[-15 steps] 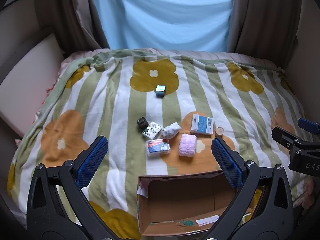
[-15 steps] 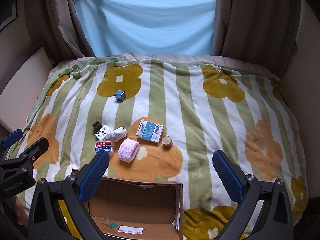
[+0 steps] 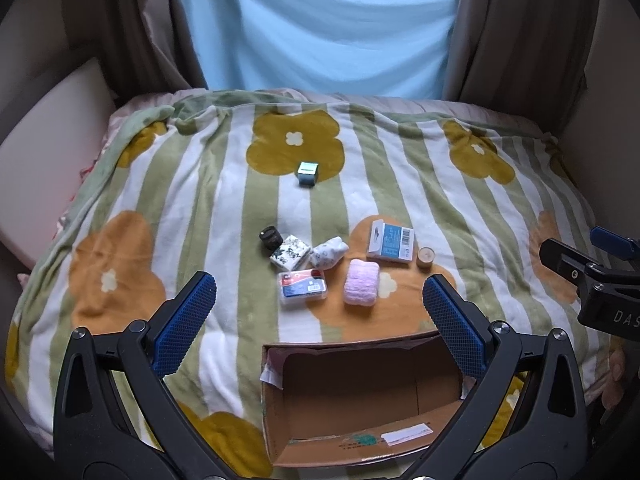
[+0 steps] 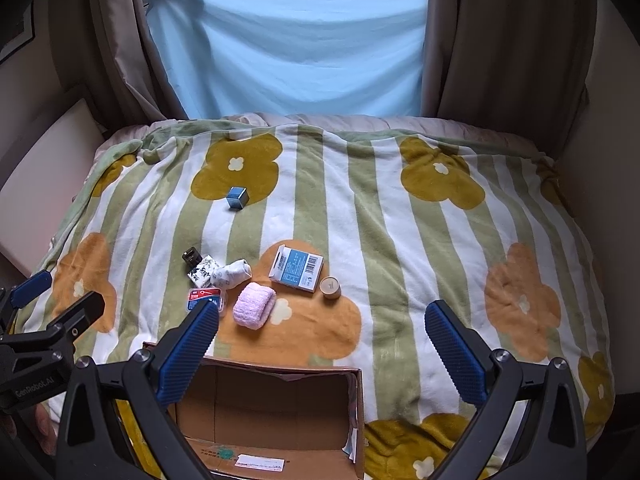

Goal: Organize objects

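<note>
1. Left wrist view: my left gripper (image 3: 318, 316) is spread wide and holds nothing, its blue pads low in the frame on either side of the open cardboard box (image 3: 276, 400), which sits at the bottom centre on the striped flower blanket (image 3: 440, 208) covering the bed.
2. Just above the box, in the middle of the frame, I see a cluster: a pink towel roll (image 3: 361, 287), a clear plastic case (image 3: 303, 288) to its left, a patterned sock bundle (image 3: 329, 253) above them, a floral packet (image 3: 290, 257) and a small dark jar (image 3: 271, 237) touching it at the upper left.
3. Right of centre lies a blue-and-white carton (image 3: 390, 241) with a small wooden cylinder (image 3: 425, 257) just beside its right edge. A little blue cube (image 3: 307, 173) stands well apart, higher up.
4. My right gripper (image 3: 592, 256) pokes in at the right edge.
5. Right wrist view: the right gripper (image 4: 320, 344) is also wide apart and empty, hovering over the box (image 4: 360, 400) at bottom centre.
6. The same items sit left of centre: towel roll (image 4: 253, 310), carton (image 4: 297, 269), cylinder (image 4: 330, 287), sock bundle (image 4: 232, 274), case (image 4: 205, 297), packet (image 4: 203, 271), jar (image 4: 191, 258); the cube (image 4: 237, 198) lies farther up. The left gripper (image 4: 48, 304) shows at the left edge, and a light blue sheet (image 4: 288, 48) hangs across the top.
</note>
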A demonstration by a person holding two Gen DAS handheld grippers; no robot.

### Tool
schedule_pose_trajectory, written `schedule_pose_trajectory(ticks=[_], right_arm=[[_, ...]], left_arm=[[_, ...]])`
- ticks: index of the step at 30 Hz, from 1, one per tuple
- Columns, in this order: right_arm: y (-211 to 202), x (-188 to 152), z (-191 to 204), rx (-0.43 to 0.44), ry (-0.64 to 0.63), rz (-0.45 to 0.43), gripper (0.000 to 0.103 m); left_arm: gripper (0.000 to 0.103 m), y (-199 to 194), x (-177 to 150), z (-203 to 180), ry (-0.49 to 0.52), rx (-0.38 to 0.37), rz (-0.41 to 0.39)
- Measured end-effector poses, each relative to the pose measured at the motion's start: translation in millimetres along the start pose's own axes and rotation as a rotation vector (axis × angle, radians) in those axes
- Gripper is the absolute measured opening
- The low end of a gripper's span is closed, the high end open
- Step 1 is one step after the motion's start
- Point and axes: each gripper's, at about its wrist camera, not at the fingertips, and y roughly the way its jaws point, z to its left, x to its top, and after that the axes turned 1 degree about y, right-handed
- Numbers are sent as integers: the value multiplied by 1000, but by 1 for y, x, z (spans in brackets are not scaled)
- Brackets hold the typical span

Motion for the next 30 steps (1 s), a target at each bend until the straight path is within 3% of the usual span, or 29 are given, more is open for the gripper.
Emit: schedule_pose_trajectory(ticks=[30], right_arm=[[-9, -1, 7, 12, -1, -24, 102]], left_arm=[[103, -9, -7, -3, 12, 9, -50]])
